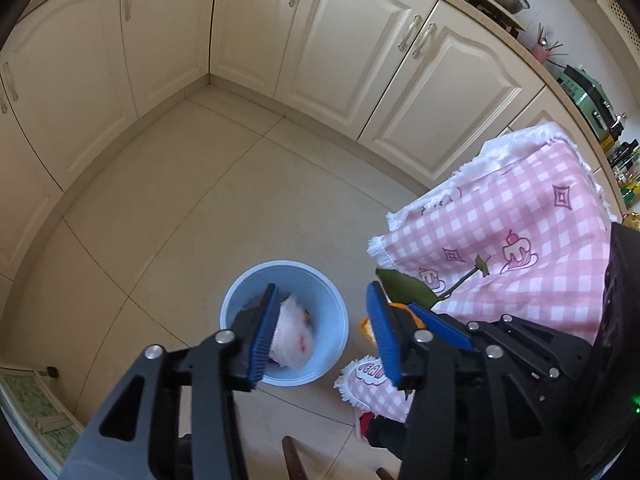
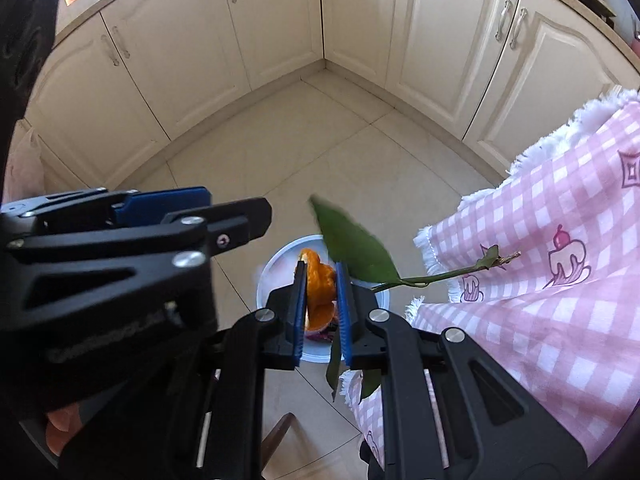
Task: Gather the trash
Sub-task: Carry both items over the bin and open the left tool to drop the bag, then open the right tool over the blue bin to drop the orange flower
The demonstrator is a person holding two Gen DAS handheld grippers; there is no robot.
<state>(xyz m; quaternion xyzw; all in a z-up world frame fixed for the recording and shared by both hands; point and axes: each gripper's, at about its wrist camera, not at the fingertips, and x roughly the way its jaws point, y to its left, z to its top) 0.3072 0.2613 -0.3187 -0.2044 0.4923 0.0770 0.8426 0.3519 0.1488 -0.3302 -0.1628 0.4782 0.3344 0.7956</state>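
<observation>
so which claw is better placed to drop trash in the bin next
Right. The right claw is shut on the orange peel with green leaves above the round blue plastic bin; the left claw is open, holding nothing.

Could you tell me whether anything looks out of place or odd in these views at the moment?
Only one thing: the right tool grips orange peel above the blue bin, but the attached leafy twig sticks out sideways toward the pink checked tablecloth, and a leaf dangles below the tool. The left tool is open.
</observation>
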